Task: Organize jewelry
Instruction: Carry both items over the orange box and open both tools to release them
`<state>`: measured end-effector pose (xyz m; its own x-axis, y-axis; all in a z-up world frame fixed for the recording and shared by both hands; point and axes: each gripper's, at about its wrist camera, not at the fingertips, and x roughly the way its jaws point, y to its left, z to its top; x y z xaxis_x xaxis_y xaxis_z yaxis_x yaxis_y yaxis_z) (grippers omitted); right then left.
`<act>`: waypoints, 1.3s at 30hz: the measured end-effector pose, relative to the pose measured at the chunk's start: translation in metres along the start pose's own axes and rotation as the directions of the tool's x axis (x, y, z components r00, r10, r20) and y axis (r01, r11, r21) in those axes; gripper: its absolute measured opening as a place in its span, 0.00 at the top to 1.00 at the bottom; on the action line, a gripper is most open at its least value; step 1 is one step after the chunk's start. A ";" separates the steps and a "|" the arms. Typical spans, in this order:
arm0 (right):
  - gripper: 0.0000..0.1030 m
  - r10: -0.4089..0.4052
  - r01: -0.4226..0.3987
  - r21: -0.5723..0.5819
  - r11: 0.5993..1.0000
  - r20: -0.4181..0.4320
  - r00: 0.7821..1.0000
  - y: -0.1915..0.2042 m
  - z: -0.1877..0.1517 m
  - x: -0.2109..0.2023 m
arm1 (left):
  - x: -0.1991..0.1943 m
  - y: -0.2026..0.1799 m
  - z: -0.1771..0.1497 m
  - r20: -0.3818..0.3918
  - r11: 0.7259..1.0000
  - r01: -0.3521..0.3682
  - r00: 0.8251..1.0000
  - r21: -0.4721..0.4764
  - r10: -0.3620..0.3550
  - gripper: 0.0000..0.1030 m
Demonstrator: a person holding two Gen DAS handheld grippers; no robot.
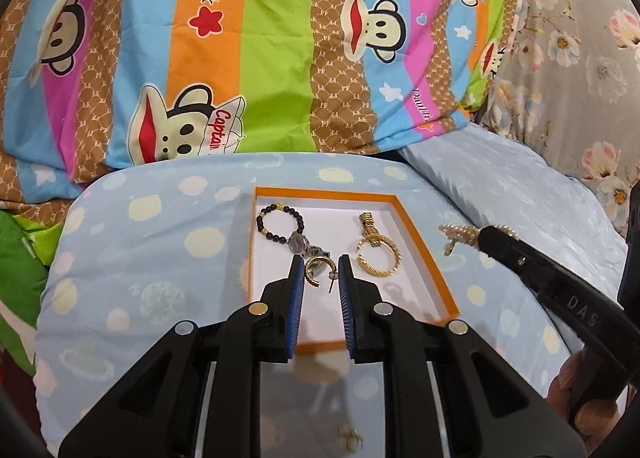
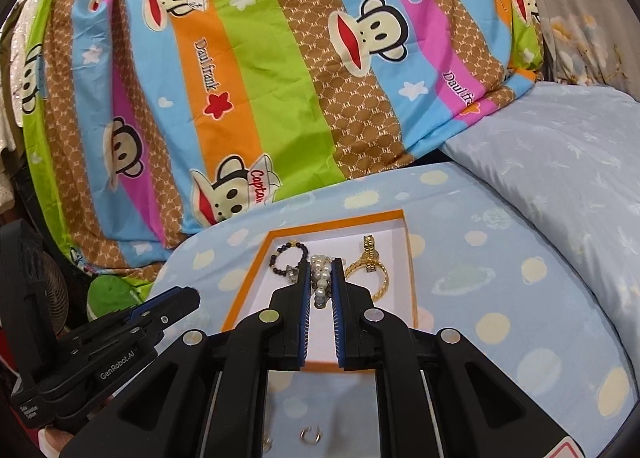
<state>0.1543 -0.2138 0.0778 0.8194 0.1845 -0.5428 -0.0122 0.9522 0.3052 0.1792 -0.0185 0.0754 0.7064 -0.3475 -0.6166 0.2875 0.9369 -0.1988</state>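
On the dotted blue cushion, the shallow orange-rimmed white box already holds a dark bead bracelet and gold chain pieces. Left gripper pinches a gold hoop earring; right gripper clamps a pearl strand above the box. Small loose rings on the cushion remain.

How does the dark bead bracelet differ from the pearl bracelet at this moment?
The dark bead bracelet lies in the orange box as an open loop; the pearl bracelet is bunched between the fingers of the right gripper. The dark bead bracelet has dark beads with some gold ones; the pearl bracelet has white pearls. Both are beaded.
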 end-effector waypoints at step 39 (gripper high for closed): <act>0.60 -0.009 0.011 0.114 0.993 -0.023 1.000 -0.042 -0.025 0.044 | 0.078 0.028 -0.022 -0.037 0.991 -0.035 0.999 -0.132 0.031 0.39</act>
<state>0.1767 -0.2397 0.0217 0.8059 0.1816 -0.5635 0.0627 0.9203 0.3863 0.2282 -0.0187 0.0046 0.6905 -0.3169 -0.6503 0.1743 0.9453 -0.2756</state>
